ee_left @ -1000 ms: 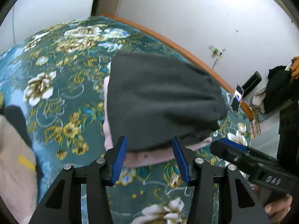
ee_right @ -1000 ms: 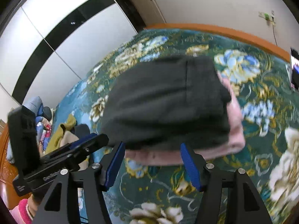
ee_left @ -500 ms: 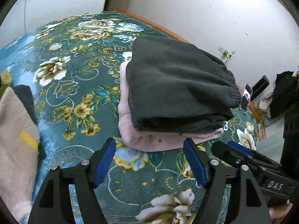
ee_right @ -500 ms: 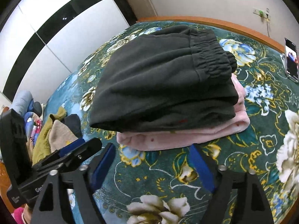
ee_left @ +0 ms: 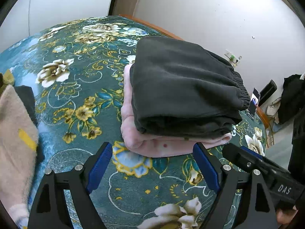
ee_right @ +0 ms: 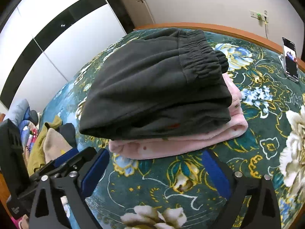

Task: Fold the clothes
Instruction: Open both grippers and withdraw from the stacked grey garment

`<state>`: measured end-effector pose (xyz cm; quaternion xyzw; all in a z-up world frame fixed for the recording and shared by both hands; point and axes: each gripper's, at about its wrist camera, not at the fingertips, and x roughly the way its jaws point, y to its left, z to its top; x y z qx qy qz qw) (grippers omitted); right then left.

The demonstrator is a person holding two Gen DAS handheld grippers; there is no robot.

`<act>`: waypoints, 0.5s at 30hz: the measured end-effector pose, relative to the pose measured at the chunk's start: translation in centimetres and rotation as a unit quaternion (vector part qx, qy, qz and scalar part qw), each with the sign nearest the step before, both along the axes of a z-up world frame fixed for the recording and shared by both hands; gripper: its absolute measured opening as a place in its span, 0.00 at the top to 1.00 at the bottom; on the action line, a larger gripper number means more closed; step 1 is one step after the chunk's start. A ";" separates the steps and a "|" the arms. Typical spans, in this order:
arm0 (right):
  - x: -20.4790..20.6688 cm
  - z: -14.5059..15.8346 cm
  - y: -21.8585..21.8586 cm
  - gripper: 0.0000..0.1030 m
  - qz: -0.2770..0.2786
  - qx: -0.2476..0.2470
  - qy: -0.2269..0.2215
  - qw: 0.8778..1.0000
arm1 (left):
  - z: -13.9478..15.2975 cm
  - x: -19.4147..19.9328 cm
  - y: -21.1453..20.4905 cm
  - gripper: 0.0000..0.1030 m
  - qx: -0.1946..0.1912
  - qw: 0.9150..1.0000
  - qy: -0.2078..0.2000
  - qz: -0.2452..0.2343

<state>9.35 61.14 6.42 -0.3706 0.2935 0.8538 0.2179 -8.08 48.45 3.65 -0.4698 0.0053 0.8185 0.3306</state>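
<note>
Folded dark grey trousers lie on top of a folded pink garment on the teal flowered bedspread. My left gripper hangs just in front of the stack, its jaws opening wide with nothing between the blue pads. My right gripper is beside it, also in front of the stack, its jaws opening and empty. Each gripper shows at the edge of the other's view.
A beige garment and more loose clothes lie at the left of the bed. A phone stands propped at the bed's far right edge. A wooden bed frame and a white wall lie behind. Dark clothes hang at the right.
Both grippers opened and let go of the grey trousers, which now rest on the pink garment. Both drew back a little from the stack and sank slightly.
</note>
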 end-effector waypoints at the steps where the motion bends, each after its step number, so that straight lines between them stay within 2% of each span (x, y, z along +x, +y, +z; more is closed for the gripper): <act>1: 0.1 -0.1 -0.1 0.03 0.002 0.000 0.004 1.000 | -0.1 0.0 0.0 0.15 0.000 1.000 -0.002 0.002; 4: 0.3 -0.2 -0.3 0.00 0.003 0.006 0.014 1.000 | -0.2 0.0 0.2 0.15 -0.006 1.000 0.001 0.004; 15: 0.4 0.3 -0.3 0.00 -0.006 0.037 0.031 0.999 | -1.1 -0.2 0.4 0.14 -0.015 1.000 -0.009 0.020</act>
